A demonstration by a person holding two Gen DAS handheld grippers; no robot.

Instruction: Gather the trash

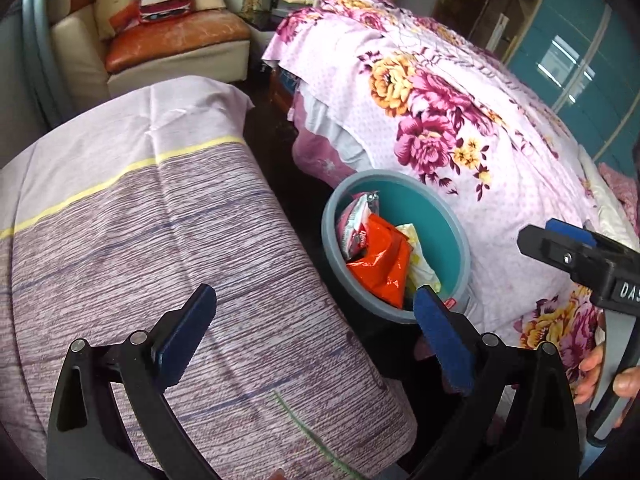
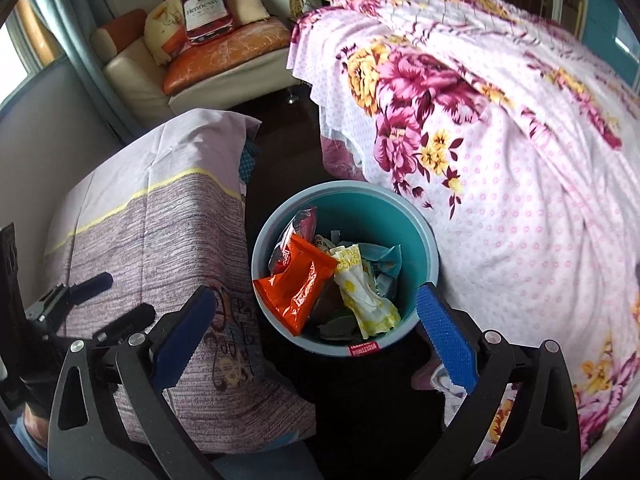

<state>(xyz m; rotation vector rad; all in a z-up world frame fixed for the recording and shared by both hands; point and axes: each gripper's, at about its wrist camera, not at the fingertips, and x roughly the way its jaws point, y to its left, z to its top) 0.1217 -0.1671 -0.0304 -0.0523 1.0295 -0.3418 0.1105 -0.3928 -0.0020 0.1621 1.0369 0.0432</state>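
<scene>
The bed (image 2: 520, 168) with its flowered sheet fills the right of both views. To the left stands the bench (image 2: 168, 232), under a striped purple cloth, and its top shows no litter. Past both, a sofa (image 2: 208, 68) carries cushions. On the dark floor between bed and bench sits the bin (image 2: 420, 248), teal inside with a grey rim, just beside the sheet's hanging edge.

In the bin lies the trash. An orange bag (image 2: 298, 284) rests on top and pokes over the near rim. Behind it is a pink wrapper (image 2: 300, 224); to its right are a yellow wrapper (image 2: 360, 292) and some crumpled bluish scraps.

The right hand-held gripper (image 2: 316, 336) hangs above the bin with its blue pads wide apart and nothing between them. The left hand-held gripper (image 1: 312, 340) hangs over the bench edge beside the bin, its pads also apart and empty.

Judging by the bare bench and the full bin, a drop seems just finished and collecting looks nearly done. To finish well, I would check that the orange bag sits inside and cannot tip out, nudging it down with one pad if needed. Both tools should lift straight clear, so neither pad hooks the rim or drags the sheet. Then scan the bench, bed and floor for leftover pieces.
</scene>
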